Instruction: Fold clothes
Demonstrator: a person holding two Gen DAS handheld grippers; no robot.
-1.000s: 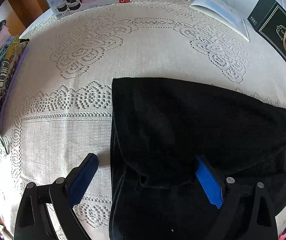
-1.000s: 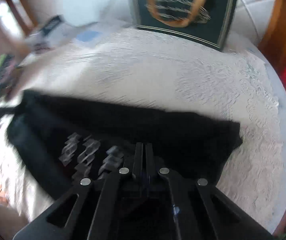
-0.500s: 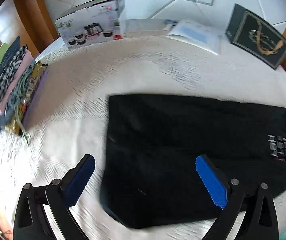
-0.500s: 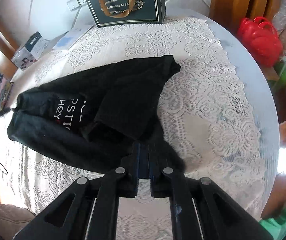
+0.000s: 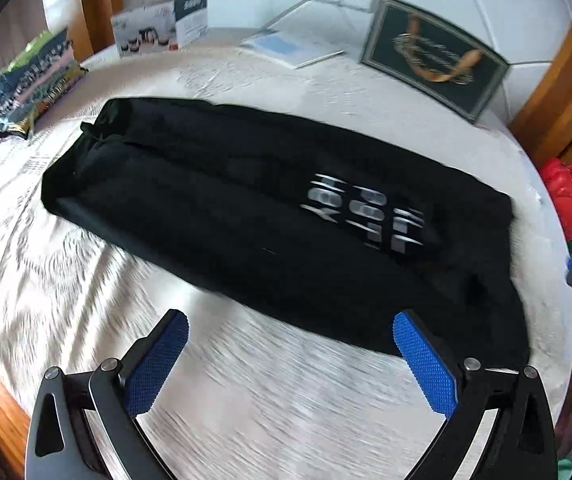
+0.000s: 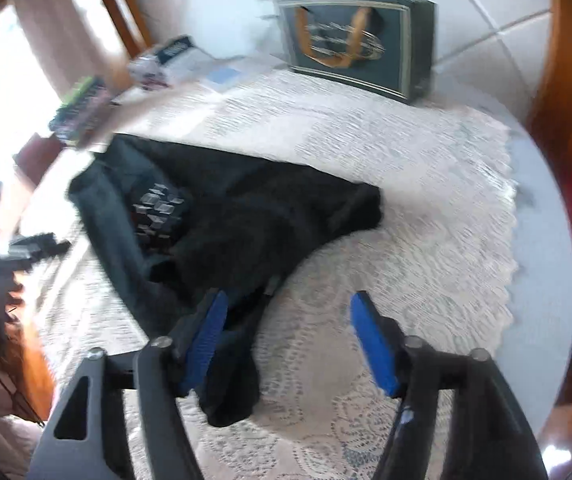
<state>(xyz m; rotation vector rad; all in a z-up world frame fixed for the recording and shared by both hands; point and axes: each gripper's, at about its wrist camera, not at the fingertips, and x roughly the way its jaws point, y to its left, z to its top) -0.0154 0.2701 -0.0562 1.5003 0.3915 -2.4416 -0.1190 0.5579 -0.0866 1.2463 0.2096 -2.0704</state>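
So both hand-held grippers, left (image 5: pixel 290 354) and right (image 6: pixel 288 338), are spread wide, holding nothing. Black shirt (image 5: pixel 270 216) lies folded long across the counter (image 5: pixel 246 400) middle. Blurry, but its right end looks bunched; I'd flatten that before folding across.

The black garment (image 5: pixel 246 216) is soft matt cloth with a pale printed patch, lying on a cream lace cloth (image 5: pixel 246 400) with an openwork pattern. Both tongs, left (image 5: pixel 290 364) and right (image 6: pixel 288 340), have matt black frames and blue dimpled pads (image 5: pixel 426 368).
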